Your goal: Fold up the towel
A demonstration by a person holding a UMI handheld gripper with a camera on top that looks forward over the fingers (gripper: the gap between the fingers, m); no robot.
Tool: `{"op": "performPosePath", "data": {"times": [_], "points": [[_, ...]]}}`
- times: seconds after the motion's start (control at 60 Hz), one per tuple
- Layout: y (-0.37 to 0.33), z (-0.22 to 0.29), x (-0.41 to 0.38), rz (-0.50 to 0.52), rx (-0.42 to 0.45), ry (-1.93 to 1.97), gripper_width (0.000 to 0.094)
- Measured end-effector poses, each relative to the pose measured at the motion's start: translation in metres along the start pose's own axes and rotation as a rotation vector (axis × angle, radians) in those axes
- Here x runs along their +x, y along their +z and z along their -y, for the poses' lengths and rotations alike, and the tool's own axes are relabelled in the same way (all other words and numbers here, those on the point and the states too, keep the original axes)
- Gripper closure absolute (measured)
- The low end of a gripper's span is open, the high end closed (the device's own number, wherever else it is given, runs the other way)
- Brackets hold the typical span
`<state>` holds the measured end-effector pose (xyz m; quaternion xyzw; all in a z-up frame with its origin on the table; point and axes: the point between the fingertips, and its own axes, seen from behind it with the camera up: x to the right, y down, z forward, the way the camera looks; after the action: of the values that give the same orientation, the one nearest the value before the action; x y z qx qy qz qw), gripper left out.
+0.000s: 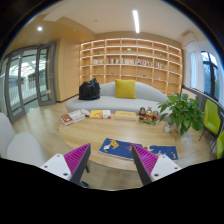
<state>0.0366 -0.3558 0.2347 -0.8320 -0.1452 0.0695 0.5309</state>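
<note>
No towel shows in the gripper view. My gripper (111, 160) is open and empty, its two magenta pads (76, 157) spread apart above a wooden table (60, 125). Between and just beyond the fingers lies a blue book (118, 148) flat on the table. Nothing is held between the fingers.
More books (100, 114) and magazines (72, 117) lie across the far part of the table. A potted plant (183, 110) stands at the right. A white sofa (115, 98) with a yellow cushion (125, 88) and a black bag (89, 90) stands behind, before wooden shelves (130, 60).
</note>
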Motion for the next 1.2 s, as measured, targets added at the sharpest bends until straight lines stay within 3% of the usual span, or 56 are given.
{"op": "performPosePath", "data": {"times": [0.283,0.667,0.883,0.933,1.033,1.133,1.2], "points": [[0.058,-0.054,-0.019,0.002,-0.125,0.002,0.0078],[0.246,-0.103,-0.032,-0.081,-0.245,0.082,0.0083],[0.312,-0.124,-0.021,-0.152,-0.292,0.100,0.0102],[0.318,-0.127,-0.019,-0.157,-0.288,0.106,0.0172],[0.323,-0.125,-0.024,-0.130,-0.267,0.061,0.0477],[0.327,-0.121,-0.029,-0.118,-0.256,0.012,0.0907],[0.328,-0.121,-0.029,-0.124,-0.259,0.001,0.0908]]}}
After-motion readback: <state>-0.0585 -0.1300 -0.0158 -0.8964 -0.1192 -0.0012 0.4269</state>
